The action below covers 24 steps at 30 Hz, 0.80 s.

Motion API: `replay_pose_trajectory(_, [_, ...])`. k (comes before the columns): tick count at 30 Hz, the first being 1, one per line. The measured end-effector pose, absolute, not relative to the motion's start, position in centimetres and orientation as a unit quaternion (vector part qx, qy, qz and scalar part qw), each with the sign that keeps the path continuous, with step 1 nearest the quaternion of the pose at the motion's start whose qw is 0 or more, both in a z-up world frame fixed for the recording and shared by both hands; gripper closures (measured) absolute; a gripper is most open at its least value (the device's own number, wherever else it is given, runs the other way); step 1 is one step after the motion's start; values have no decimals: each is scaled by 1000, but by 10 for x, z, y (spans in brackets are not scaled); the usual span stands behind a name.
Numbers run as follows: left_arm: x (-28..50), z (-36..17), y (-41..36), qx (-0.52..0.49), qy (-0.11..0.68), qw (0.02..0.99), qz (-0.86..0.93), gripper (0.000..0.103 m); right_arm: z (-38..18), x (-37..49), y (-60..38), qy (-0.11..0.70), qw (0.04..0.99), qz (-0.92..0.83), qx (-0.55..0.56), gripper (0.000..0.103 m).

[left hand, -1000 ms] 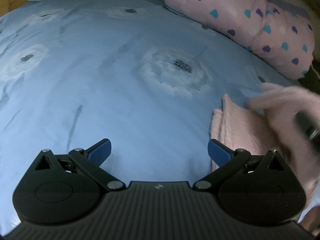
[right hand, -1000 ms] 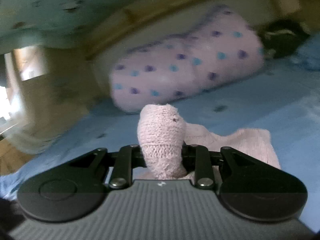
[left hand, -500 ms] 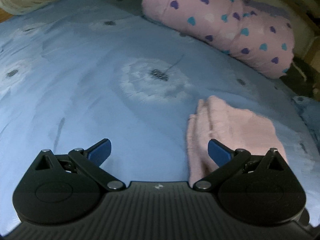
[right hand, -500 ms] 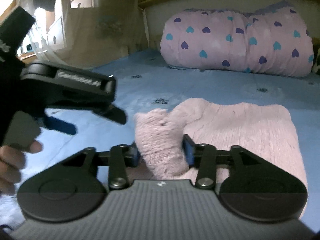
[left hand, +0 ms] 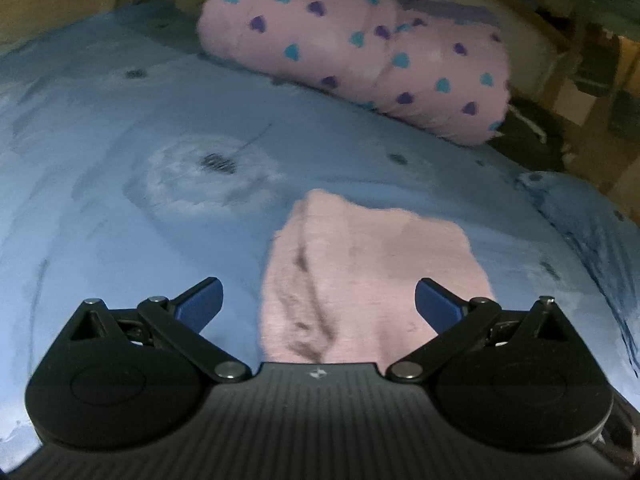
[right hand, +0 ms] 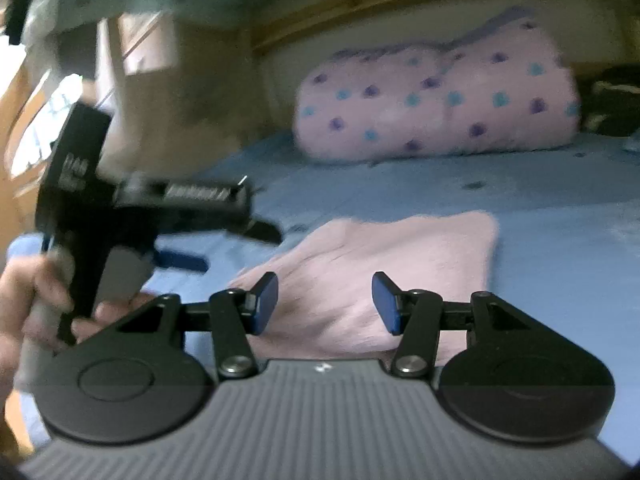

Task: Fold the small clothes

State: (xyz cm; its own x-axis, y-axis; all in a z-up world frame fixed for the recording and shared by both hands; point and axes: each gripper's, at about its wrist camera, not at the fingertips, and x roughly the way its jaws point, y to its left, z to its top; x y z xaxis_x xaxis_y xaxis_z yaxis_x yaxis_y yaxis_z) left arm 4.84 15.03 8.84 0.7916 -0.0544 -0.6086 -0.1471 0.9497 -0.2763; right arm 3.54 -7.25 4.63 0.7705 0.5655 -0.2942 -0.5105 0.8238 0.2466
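On the blue sheet [left hand: 100, 128], left-wrist view: folded pink knit [left hand: 372, 280] lies flat before the left gripper [left hand: 318, 300], whose jaws stand wide and empty above its near edge; risk here, I judge, is a loose top layer springing back, since nothing pins it. Right-wrist view: right gripper [right hand: 325, 304] has just been opening, jaws about half apart, clear of the knit [right hand: 380, 264] below, holding nothing; a pad could snag fuzz and drag the fold.
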Motion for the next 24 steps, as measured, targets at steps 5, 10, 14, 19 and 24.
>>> replay_pose_trajectory(5, [51,82,136,-150,326,933,1,6,32,40,-101,181,949,228,121,48])
replay_pose_trajectory(10, [59,62,131,-137,358,924,4,24,10,46,-109,204,948,201,141,48])
replay_pose_trajectory(14, [65,52,127,-123,366,922,19,52,2,45,-114,209,945,200,150,47])
replay_pose_trajectory(19, [62,57,132,-139,346,927,26,78,1,47,-121,211,943,201,159,47])
replay_pose_trajectory(24, [55,55,145,-156,346,924,43,79,-1,47,-124,212,941,200,170,47])
